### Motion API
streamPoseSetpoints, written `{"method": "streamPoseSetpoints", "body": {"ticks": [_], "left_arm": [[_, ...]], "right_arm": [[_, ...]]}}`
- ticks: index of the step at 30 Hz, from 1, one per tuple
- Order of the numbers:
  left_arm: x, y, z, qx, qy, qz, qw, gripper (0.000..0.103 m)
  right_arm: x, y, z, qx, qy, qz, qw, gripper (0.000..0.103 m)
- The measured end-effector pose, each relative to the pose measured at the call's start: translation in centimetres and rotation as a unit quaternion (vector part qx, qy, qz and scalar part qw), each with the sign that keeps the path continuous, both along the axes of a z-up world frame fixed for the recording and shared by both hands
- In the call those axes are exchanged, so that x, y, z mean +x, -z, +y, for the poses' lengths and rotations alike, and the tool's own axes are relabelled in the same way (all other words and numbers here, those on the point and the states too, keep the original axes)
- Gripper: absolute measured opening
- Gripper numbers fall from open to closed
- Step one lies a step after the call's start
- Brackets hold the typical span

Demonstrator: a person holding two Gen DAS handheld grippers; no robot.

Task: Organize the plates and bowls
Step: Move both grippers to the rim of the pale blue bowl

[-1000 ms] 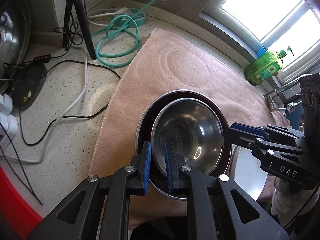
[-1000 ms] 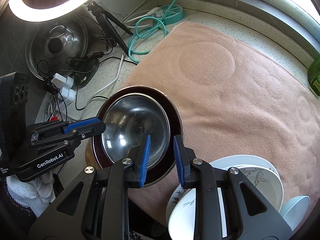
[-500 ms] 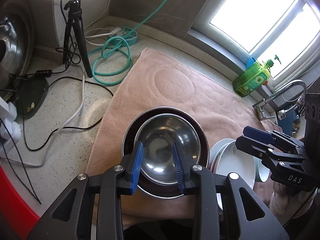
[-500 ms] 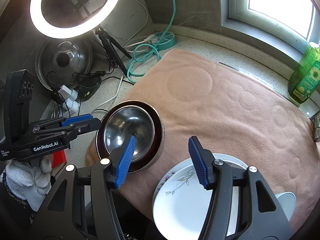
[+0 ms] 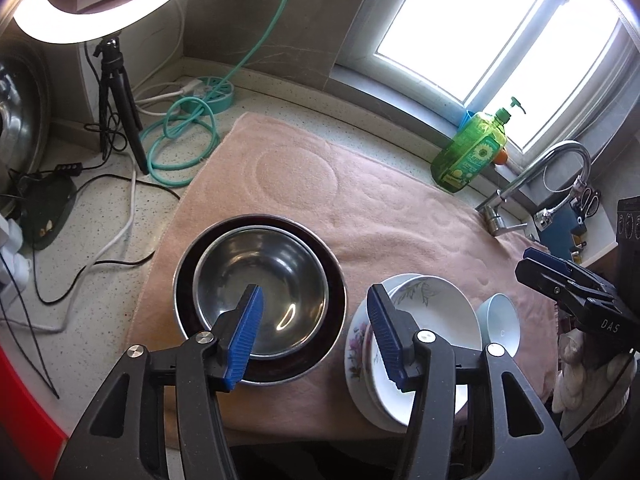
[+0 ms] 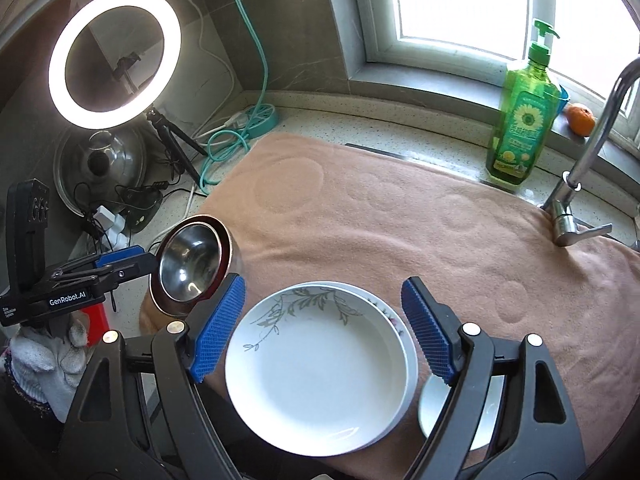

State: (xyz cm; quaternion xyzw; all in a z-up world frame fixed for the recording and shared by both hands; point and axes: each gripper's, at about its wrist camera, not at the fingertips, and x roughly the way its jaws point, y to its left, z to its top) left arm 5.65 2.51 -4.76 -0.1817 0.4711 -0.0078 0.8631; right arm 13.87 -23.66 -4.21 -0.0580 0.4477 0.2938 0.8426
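Pink towel [image 5: 360, 200] covers counter under window. Your left gripper [image 5: 316, 332] half spread, jaws just been opening, nothing between pads, hovering over gap between steel bowl [image 5: 264, 280] and plates [image 5: 436, 316]. Steel bowl sits nested in bigger dark-rimmed bowl [image 5: 336, 276] at towel's left edge. Your right gripper [image 6: 320, 332] spread wide, jaws just been opening, empty, above plate stack, touching nothing. Small pale bowl [image 5: 500, 320] just right of plates.

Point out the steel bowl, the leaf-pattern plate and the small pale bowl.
steel bowl [image 5: 260, 280]: left wrist view, inner bottom.
leaf-pattern plate [image 6: 316, 372]: right wrist view, white centre.
small pale bowl [image 5: 500, 320]: left wrist view, inside wall.
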Motion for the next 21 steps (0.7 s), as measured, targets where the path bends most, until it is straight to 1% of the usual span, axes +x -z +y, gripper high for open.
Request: {"method": "streamPoseSetpoints", "body": {"ticks": [7, 13, 16, 21], "left_arm": [[0.5, -0.1, -3.8, -0.018, 0.031, -0.007, 0.9993, 0.053], [1.0, 0.0, -7.2, -0.025, 0.064, -0.010, 0.9976, 0.053], [1.4, 0.4, -9.2, -0.029, 0.083, -0.006, 0.9961, 0.053], [2.1, 1.3, -13.0, -0.035, 0.124, 0.006, 0.9916, 0.053]], "right_arm": [[0.0, -0.3, -6.0, 0.013, 0.057, 0.004, 0.998, 0.083], [0.0, 0.0, -10.8, 0.017, 0.101, 0.010, 0.995, 0.083], [0.0, 0.7, -13.1, 0.015, 0.122, 0.014, 0.992, 0.083], [0.2, 2.5, -16.3, 0.011, 0.150, 0.033, 0.988, 0.083]]}}
